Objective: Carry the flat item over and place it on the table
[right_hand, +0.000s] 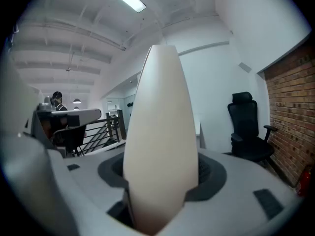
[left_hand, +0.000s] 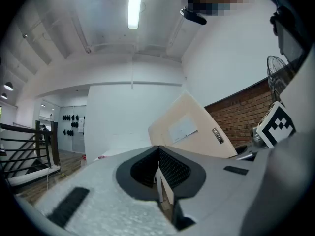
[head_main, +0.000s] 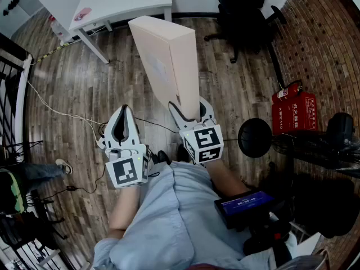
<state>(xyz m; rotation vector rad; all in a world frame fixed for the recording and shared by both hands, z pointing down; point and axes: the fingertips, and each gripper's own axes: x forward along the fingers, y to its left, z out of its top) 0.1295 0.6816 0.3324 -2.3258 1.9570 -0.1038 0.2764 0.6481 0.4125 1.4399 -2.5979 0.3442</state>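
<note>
Right tongs are clamping the lower end of the flat beige box, which is sticking up out of them, held in the air over the wooden floor. Left tongs are hanging just beside them, closed with nothing between. Farther off, the white desk is standing well apart from the box, with a black office chair sitting to its right.
</note>
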